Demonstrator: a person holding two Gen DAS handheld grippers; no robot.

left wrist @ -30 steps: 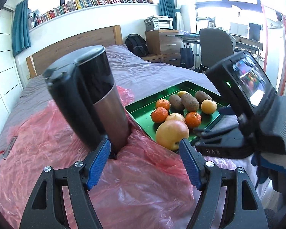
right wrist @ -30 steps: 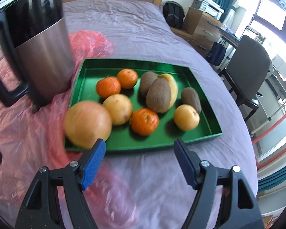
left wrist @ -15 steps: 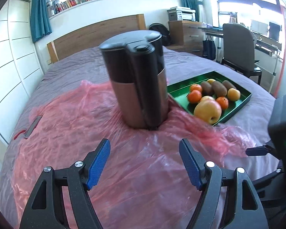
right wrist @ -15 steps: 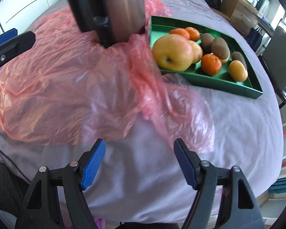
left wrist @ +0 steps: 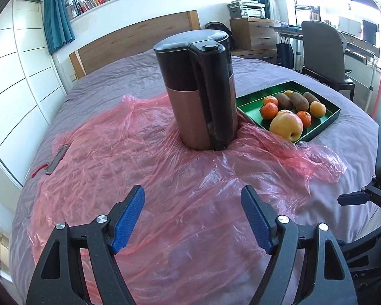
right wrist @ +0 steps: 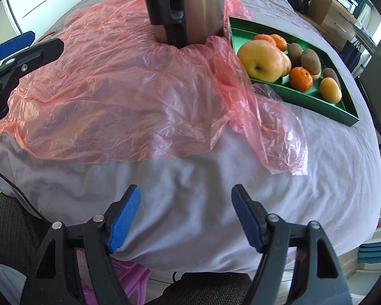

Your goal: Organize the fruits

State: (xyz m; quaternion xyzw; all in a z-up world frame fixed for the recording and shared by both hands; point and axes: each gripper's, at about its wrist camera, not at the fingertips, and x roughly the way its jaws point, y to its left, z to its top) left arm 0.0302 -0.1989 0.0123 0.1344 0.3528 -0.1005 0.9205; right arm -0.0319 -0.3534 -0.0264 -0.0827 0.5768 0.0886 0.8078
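Note:
A green tray (left wrist: 325, 124) (right wrist: 317, 101) on the bed holds a large yellow apple (left wrist: 286, 126) (right wrist: 260, 61), several oranges (left wrist: 269, 109) (right wrist: 301, 78), kiwis (left wrist: 300, 101) (right wrist: 310, 61) and a small yellow fruit (left wrist: 317, 108) (right wrist: 330, 89). My left gripper (left wrist: 193, 218) is open and empty over a crumpled pink plastic bag (left wrist: 139, 167) (right wrist: 114, 89), well short of the tray. My right gripper (right wrist: 185, 218) is open and empty over the bare sheet near the bed's front edge.
A tall steel and black kettle (left wrist: 203, 86) (right wrist: 188, 5) stands on the bag just left of the tray. A phone (left wrist: 57, 158) lies at the bed's left. A desk chair (left wrist: 322, 53) and drawers (left wrist: 251, 35) stand beyond the bed.
Both grippers have pulled back from the tray and kettle toward the bed's front edge. The fruit and kettle now sit farther away. Both stay open and empty.

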